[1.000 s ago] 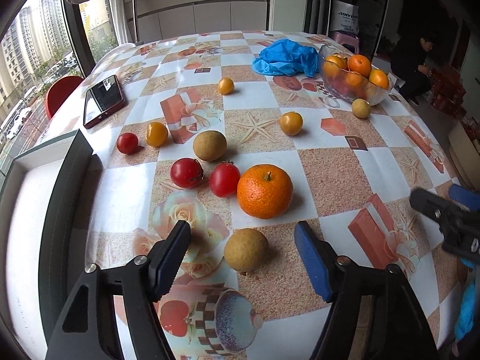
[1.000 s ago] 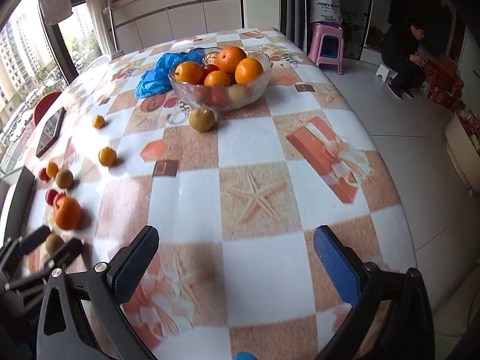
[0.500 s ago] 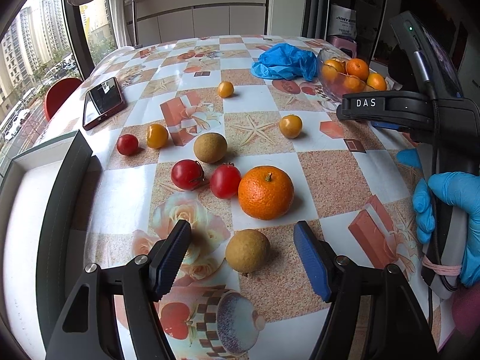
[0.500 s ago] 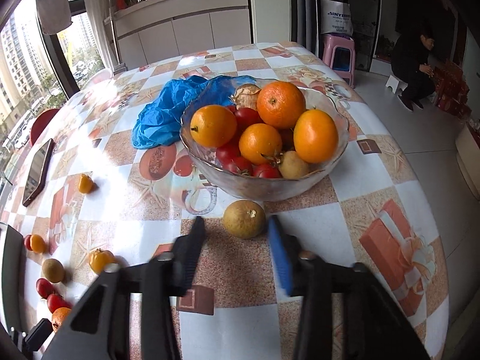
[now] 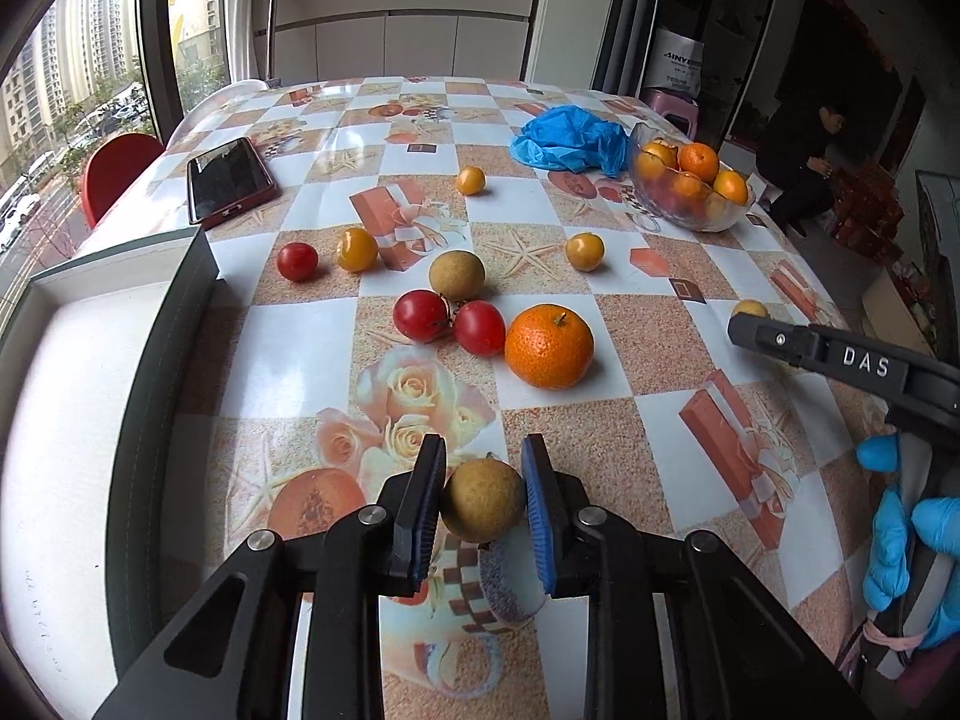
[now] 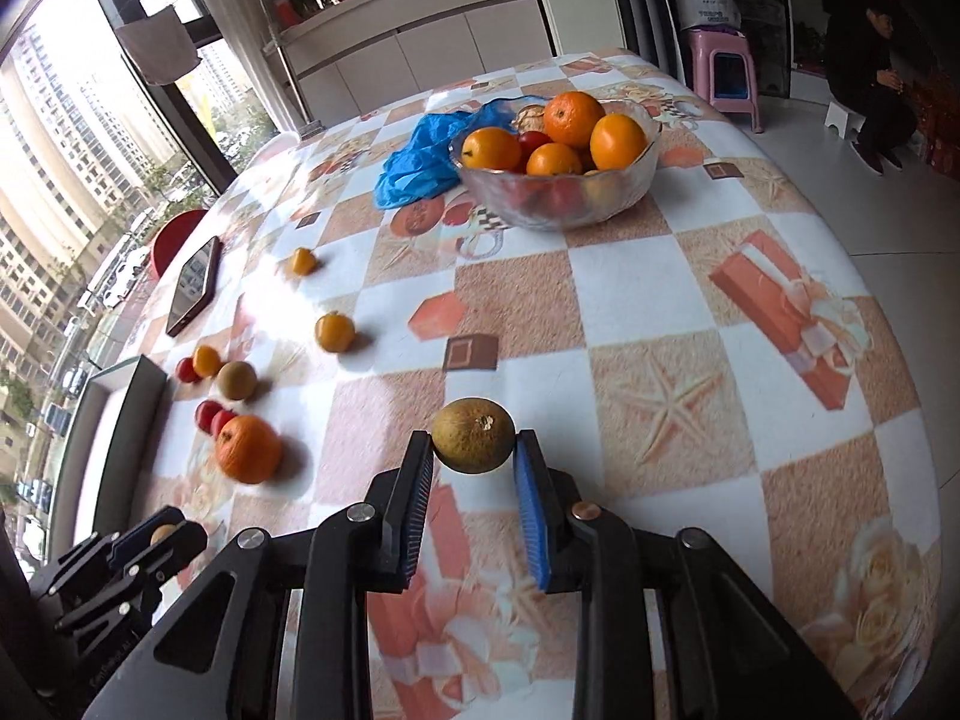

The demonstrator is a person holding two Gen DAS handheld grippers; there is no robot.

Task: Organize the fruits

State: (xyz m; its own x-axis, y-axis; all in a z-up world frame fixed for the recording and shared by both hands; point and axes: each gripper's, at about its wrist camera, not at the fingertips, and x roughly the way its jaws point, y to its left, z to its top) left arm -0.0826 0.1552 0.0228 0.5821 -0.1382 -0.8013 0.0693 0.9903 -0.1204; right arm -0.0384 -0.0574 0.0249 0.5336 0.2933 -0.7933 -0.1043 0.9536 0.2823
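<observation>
My left gripper point(image 5: 483, 456) has a brown round fruit point(image 5: 483, 501) between its closing jaws, with both pads against it, low over the tablecloth. My right gripper point(image 6: 473, 441) is shut on a second brown fruit point(image 6: 474, 433) and holds it above the table, short of the glass bowl point(image 6: 558, 210). Oranges and red fruit fill that bowl. Loose on the cloth lie a big orange point(image 5: 549, 345), two red tomatoes point(image 5: 420, 315), another brown fruit point(image 5: 456, 275) and several small yellow and red ones. In the left wrist view the right gripper point(image 5: 744, 324) reaches in from the right, held by a blue-gloved hand point(image 5: 900, 540).
A dark-rimmed white box point(image 5: 174, 360) stands at the table's left edge. A phone point(image 5: 228, 179) lies behind it, and a crumpled blue bag point(image 5: 567, 138) sits beside the glass bowl point(image 5: 690, 210). A person point(image 5: 804, 174) sits on the floor beyond the table, near a pink stool point(image 6: 726, 69).
My left gripper went from open around the brown fruit to shut on it. My right gripper closed on the fruit beside the bowl, then drew back from the bowl with it.
</observation>
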